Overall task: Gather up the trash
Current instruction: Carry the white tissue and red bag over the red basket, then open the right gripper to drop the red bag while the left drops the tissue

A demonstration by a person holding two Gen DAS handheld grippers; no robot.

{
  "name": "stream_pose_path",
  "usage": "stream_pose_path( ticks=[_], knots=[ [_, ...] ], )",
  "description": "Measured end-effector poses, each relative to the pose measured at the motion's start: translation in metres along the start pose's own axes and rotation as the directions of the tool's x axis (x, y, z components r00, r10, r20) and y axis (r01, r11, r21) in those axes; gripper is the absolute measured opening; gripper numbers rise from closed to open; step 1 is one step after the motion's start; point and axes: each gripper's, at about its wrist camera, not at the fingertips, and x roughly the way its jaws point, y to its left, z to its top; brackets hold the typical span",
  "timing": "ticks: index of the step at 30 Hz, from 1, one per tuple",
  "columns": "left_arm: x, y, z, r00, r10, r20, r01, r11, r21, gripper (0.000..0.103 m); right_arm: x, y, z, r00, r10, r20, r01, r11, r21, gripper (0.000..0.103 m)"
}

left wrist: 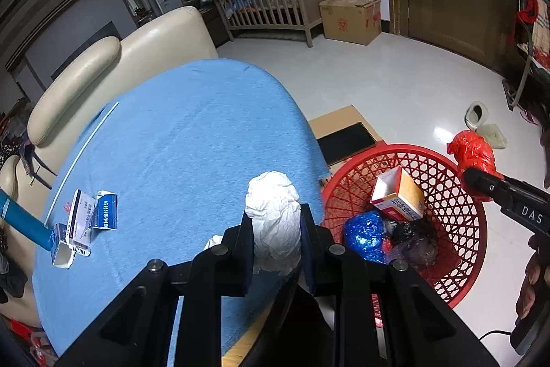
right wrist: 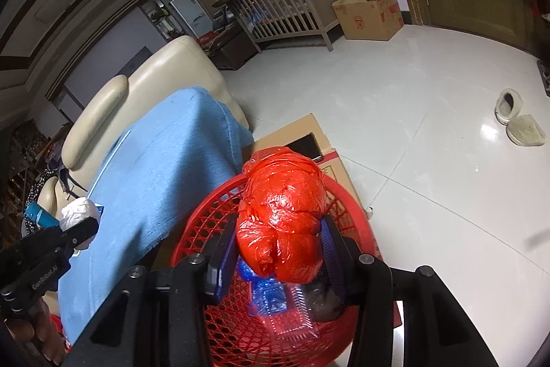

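My left gripper (left wrist: pixel 275 222) is shut on a crumpled white paper wad (left wrist: pixel 273 222), held over the near right edge of the blue-covered table (left wrist: pixel 178 140). It also shows in the right wrist view (right wrist: pixel 77 214). My right gripper (right wrist: pixel 280 236) is shut on a red plastic bag bundle (right wrist: pixel 283 215) and holds it above the red mesh basket (right wrist: pixel 206 229). In the left wrist view the bundle (left wrist: pixel 472 153) hangs over the basket's far rim (left wrist: pixel 474 222). The basket holds an orange-and-white carton (left wrist: pixel 398 193), a blue wrapper (left wrist: pixel 364 234) and dark plastic.
Torn blue-and-white cartons (left wrist: pixel 82 222) and a white straw (left wrist: pixel 82 157) lie on the table's left side, by a blue tube (left wrist: pixel 24 219). A cream sofa (left wrist: pixel 113 64) stands behind. Flat cardboard (left wrist: pixel 343 133) lies under the basket. Slippers (right wrist: pixel 519 122) sit on the white floor.
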Motion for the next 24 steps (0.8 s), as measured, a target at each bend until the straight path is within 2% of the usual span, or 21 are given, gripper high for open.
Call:
stream_pose_path(
  ticks=[15, 17, 19, 24],
  knots=[
    [0.005, -0.021, 0.004, 1.0, -0.017, -0.011, 0.017, 0.999, 0.044, 0.024, 0.029, -0.005, -0.01, 0.995, -0.016, -0.103, 0.014, 1.0, -0.02, 0.051],
    [0.005, -0.022, 0.004, 1.0, -0.02, -0.013, 0.02, 0.999, 0.045, 0.024, 0.032, -0.007, -0.011, 0.993, -0.021, -0.116, 0.02, 1.0, -0.007, 0.056],
    [0.005, -0.024, 0.004, 1.0, -0.022, -0.014, 0.023, 0.999, 0.048, 0.024, 0.033, -0.01, -0.01, 0.993, -0.027, -0.116, 0.029, 0.999, 0.017, 0.071],
    [0.005, -0.028, 0.004, 0.999, -0.035, -0.017, 0.036, 0.998, 0.051, 0.024, 0.02, -0.017, -0.002, 0.997, -0.022, -0.068, 0.025, 0.999, 0.045, 0.072]
  ],
)
